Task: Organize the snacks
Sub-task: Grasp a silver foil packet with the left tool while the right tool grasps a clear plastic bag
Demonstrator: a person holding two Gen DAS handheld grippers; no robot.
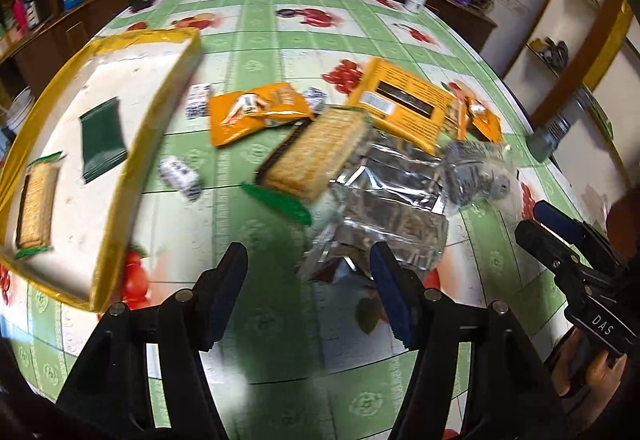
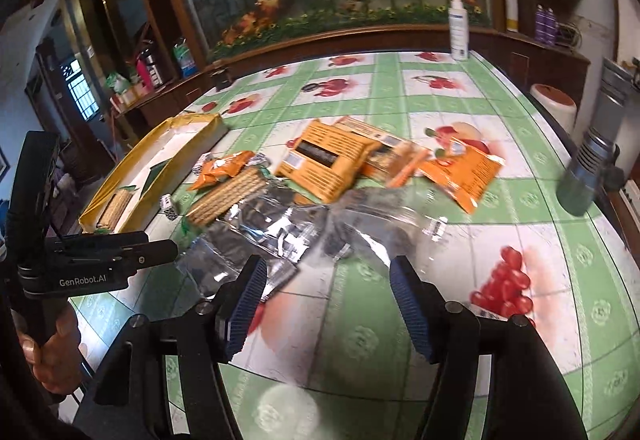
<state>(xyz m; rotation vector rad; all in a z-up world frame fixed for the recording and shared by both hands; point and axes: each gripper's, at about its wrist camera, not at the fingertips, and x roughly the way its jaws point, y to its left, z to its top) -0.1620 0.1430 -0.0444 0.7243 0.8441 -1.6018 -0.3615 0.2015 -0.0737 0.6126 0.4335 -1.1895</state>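
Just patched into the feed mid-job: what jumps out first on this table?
A loose heap of snacks mid-table: orange packets, a cracker pack and crumpled silver foil wrappers overlapping on the green fruit-print tablecloth. To its left lies a yellow-rimmed tray already holding a cracker pack and a dark green packet. The left gripper and right gripper both hang open and empty on the near side of the heap.

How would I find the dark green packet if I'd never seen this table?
Look for the big shallow yellow-edged box on the green-checked tablecloth. Two things lie inside it: a pack of pale crackers and, beyond that, the dark green packet. It is the only plain, flat, dark green one; the loose snacks are orange, silver or cracker-coloured.
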